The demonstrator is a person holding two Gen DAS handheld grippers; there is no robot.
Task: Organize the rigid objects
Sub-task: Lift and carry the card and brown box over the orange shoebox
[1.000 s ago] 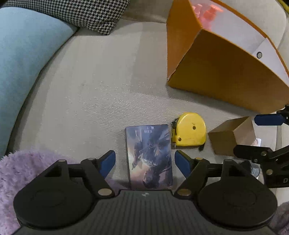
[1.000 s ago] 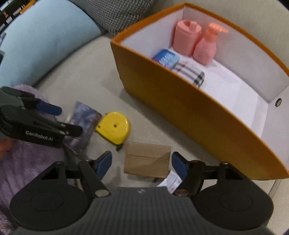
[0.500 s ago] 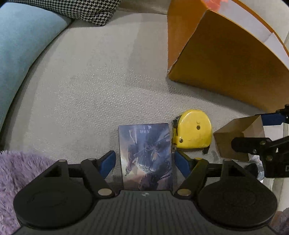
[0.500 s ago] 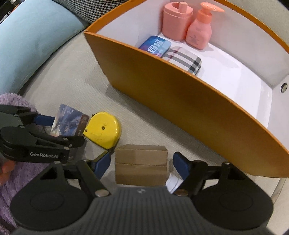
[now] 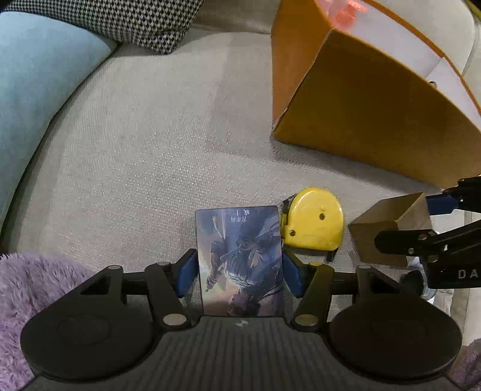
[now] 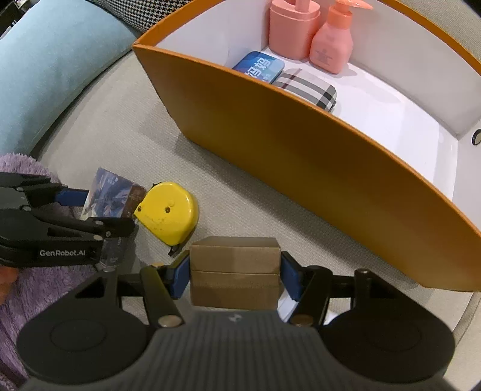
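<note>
My left gripper (image 5: 239, 275) is shut on a flat picture card box (image 5: 240, 258), its blue pads against both long sides; it also shows in the right wrist view (image 6: 109, 195). My right gripper (image 6: 234, 275) is shut on a small brown cardboard box (image 6: 234, 270), which also shows in the left wrist view (image 5: 387, 228). A yellow tape measure (image 5: 312, 222) lies on the sofa between the two boxes (image 6: 168, 213). The orange storage box (image 6: 300, 156) stands behind, open at the top.
Inside the orange box are a pink jar (image 6: 293, 30), a pink pump bottle (image 6: 332, 45), a blue tin (image 6: 260, 66) and a plaid case (image 6: 309, 90). A light blue cushion (image 5: 39, 90), a houndstooth cushion (image 5: 135, 21) and a purple fluffy throw (image 5: 36, 288) border the beige seat.
Both grippers have closed: the left onto the card box, the right onto the cardboard box. The right gripper has also moved forward, toward the orange box.
</note>
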